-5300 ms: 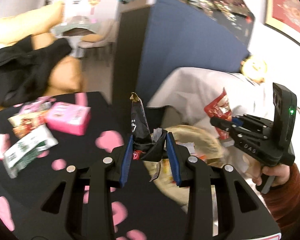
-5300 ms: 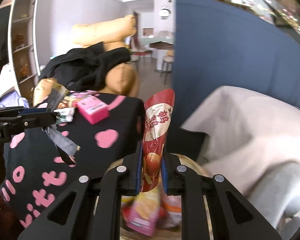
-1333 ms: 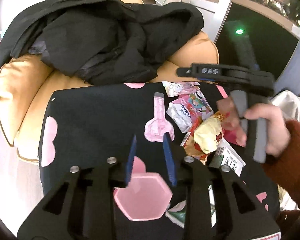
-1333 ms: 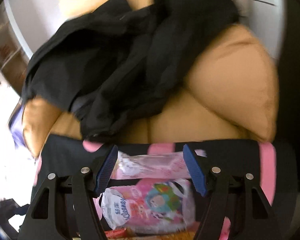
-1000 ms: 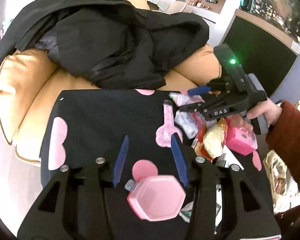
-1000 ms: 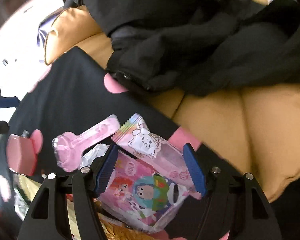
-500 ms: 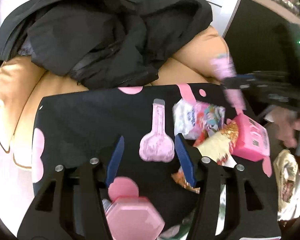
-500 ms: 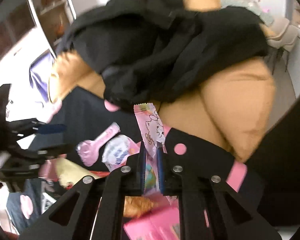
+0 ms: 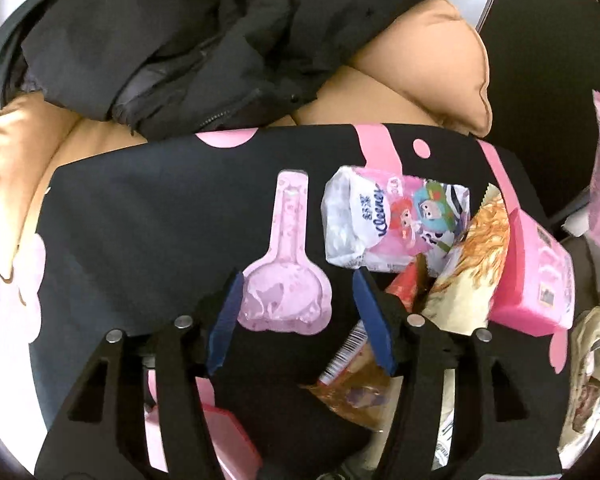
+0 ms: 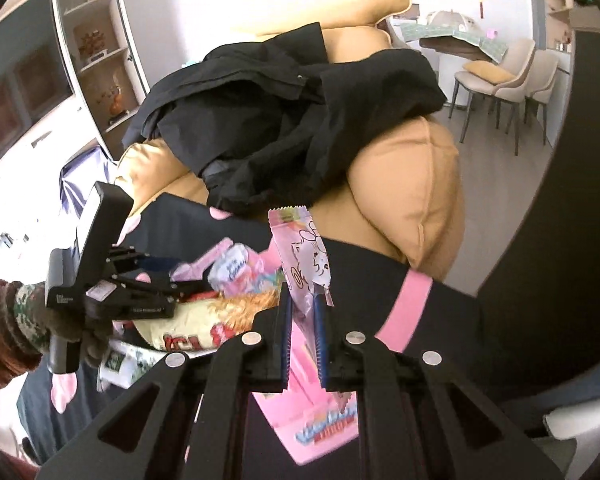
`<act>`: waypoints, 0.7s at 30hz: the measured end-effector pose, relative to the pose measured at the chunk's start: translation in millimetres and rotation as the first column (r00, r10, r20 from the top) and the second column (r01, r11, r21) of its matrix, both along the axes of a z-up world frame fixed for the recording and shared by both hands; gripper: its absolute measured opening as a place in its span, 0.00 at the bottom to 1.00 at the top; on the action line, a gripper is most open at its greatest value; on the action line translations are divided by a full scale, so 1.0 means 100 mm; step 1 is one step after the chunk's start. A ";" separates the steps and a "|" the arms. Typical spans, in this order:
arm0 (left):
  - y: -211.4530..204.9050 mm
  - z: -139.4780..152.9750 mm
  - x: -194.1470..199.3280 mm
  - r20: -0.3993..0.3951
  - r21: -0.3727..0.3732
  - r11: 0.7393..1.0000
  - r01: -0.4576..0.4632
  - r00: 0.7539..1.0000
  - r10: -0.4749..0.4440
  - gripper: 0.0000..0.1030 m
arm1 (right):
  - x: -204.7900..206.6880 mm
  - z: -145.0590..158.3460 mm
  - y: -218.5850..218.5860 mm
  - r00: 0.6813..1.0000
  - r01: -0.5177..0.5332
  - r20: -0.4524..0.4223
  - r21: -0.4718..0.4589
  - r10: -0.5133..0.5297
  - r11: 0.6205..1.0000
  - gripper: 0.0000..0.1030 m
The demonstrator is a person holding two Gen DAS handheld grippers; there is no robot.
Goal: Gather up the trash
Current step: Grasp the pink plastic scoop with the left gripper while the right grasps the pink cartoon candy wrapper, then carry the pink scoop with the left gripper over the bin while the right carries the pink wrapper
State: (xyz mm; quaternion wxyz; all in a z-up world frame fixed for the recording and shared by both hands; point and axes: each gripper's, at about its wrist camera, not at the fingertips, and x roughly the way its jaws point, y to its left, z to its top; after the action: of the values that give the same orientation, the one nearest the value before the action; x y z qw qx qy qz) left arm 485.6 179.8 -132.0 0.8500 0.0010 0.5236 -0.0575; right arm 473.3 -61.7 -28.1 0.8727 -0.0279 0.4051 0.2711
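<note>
At far left, left gripper (image 9: 298, 312): I hold it wide over a pink spoon-shaped packet (image 9: 286, 276) on the black surface (image 9: 160, 208).
Middle, tissue pack (image 9: 396, 224): cartoon print, reads "Kleenex".
Right gripper (image 10: 303, 326): I have it clamped on a pink wrapper (image 10: 306, 264), raised above the surface.

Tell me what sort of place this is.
Most likely a home living room: a tan sofa with a black jacket thrown over it, a display shelf, and dining chairs at a table beyond.
</note>
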 end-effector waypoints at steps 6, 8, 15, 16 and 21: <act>0.02 0.12 -0.20 0.056 0.022 1.000 -0.020 0.998 0.019 0.36 | -0.31 0.06 -0.07 1.000 0.013 0.025 0.017 -0.013 1.000 0.11; 0.02 0.29 -0.34 0.117 0.024 0.999 -0.028 0.993 0.025 0.36 | -0.45 0.14 -0.09 0.999 0.012 0.042 0.024 -0.013 1.000 0.11; -0.11 0.90 -0.88 0.302 0.040 0.999 -0.030 0.953 0.016 0.36 | -0.93 0.42 -0.08 0.994 -0.006 0.111 0.021 0.003 1.000 0.11; -0.14 1.00 -0.98 0.328 0.039 0.999 -0.027 0.945 0.013 0.36 | -0.98 0.44 -0.09 0.993 -0.005 0.119 0.020 0.003 1.000 0.11; -0.37 1.30 -1.35 0.406 0.005 1.000 0.007 0.914 -0.008 0.36 | -1.31 0.62 -0.20 0.986 0.008 0.167 0.014 -0.010 1.000 0.11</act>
State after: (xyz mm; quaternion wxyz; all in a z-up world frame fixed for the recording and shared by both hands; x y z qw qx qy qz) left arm 350.8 142.7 -1.6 0.9399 0.0165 0.3359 -0.0583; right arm 341.9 -81.8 34.3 0.9050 -0.0430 0.3287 0.2665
